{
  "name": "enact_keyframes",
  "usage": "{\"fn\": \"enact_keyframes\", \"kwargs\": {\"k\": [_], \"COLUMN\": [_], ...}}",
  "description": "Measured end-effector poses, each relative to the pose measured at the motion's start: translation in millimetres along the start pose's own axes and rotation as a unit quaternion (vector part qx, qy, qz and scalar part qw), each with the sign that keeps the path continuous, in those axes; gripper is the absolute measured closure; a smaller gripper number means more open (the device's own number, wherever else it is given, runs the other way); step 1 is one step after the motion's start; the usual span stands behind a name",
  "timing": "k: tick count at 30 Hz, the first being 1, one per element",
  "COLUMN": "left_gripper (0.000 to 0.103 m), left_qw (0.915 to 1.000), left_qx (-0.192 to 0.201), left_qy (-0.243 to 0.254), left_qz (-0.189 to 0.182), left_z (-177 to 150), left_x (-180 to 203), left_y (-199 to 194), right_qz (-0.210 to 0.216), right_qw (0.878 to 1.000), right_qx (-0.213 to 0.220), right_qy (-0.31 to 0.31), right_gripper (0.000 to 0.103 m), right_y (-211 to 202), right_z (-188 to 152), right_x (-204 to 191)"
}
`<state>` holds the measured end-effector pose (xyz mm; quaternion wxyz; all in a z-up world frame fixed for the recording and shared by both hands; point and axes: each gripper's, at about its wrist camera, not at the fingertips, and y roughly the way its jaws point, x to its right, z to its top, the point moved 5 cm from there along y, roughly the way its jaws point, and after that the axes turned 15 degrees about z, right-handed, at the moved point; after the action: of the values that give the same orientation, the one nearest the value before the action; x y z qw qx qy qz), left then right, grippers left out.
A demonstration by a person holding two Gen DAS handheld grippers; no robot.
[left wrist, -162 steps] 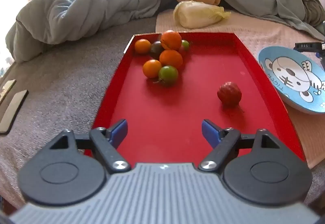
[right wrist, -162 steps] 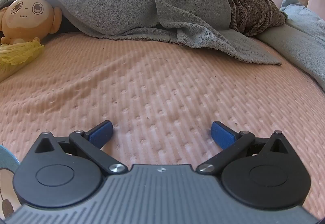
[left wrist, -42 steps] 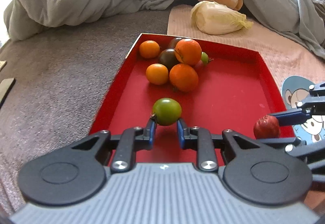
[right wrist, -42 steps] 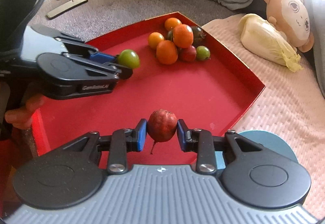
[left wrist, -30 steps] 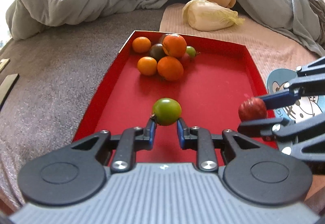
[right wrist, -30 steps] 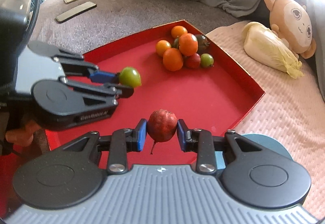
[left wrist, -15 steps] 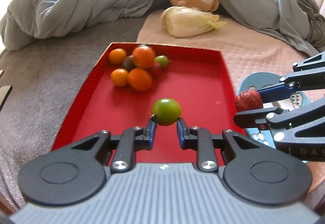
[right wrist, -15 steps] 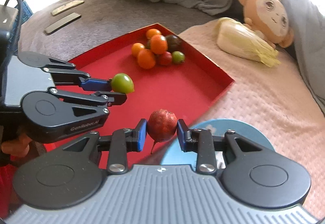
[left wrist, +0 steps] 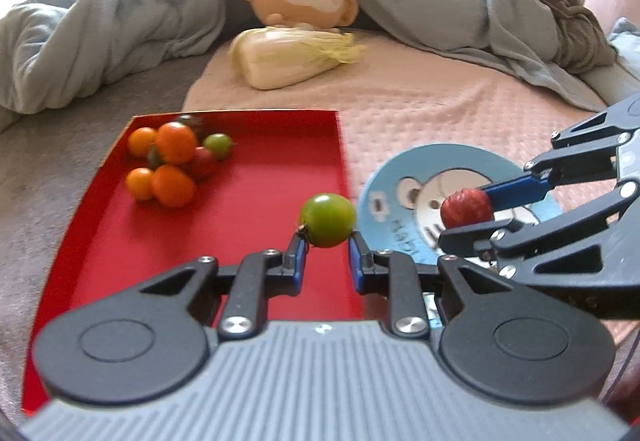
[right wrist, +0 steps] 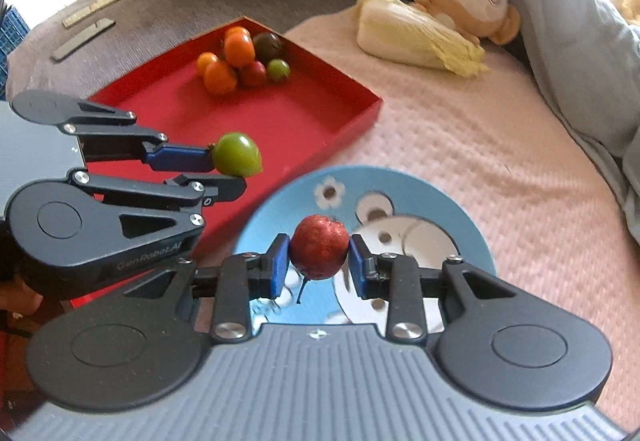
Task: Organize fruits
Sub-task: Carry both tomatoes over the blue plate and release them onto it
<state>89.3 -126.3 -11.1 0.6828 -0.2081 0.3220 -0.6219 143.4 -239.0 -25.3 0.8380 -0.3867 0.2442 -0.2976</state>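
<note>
Left tool point(left wrist: 327, 256): clamped on green tomato point(left wrist: 328, 220), held above red tray's point(left wrist: 120, 249) right edge. Right tool point(right wrist: 319, 265): clamped on red fruit point(right wrist: 319, 251) (stem hanging) over blue plate point(right wrist: 448, 213). Remaining tomatoes point(left wrist: 172, 169): heaped in tray's far corner.

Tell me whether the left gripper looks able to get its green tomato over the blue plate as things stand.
Probably yes. The left gripper holds the green tomato at the red tray's edge, beside the blue plate. The right gripper, with the red fruit, hangs over the plate's near part; the rest looks free.

left claw point(left wrist: 326, 255) clamped, right claw point(right wrist: 318, 265) clamped
</note>
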Motion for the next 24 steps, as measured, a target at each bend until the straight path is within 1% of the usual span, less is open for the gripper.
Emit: {"fn": "enact_keyframes", "kwargs": {"k": [10, 14, 19, 24], "left_gripper": [0.077, 0.077, 0.077, 0.076], "left_qw": [0.9995, 0.9992, 0.9988, 0.9986], "left_qx": [-0.006, -0.009, -0.015, -0.016], "left_qy": [0.025, 0.032, 0.036, 0.043], "left_qz": [-0.019, -0.024, -0.028, -0.026], "left_z": [-4.9, -6.8, -7.3, -7.3], "left_x": [45.1, 56.5, 69.9, 78.0], "left_y": [9.3, 14.0, 19.7, 24.0], "right_qz": [-0.015, -0.013, -0.010, -0.007], "right_qw": [0.999, 0.999, 0.998, 0.998], "right_qx": [-0.034, -0.047, -0.054, -0.055], "right_qy": [0.021, 0.025, 0.023, 0.022], "right_gripper": [0.066, 0.066, 0.066, 0.066], "right_y": [-3.7, -2.5, 0.1, 1.0], "right_z": [-38.9, -52.3, -57.8, -56.0], "right_x": [22.5, 26.4, 26.6, 26.9]}}
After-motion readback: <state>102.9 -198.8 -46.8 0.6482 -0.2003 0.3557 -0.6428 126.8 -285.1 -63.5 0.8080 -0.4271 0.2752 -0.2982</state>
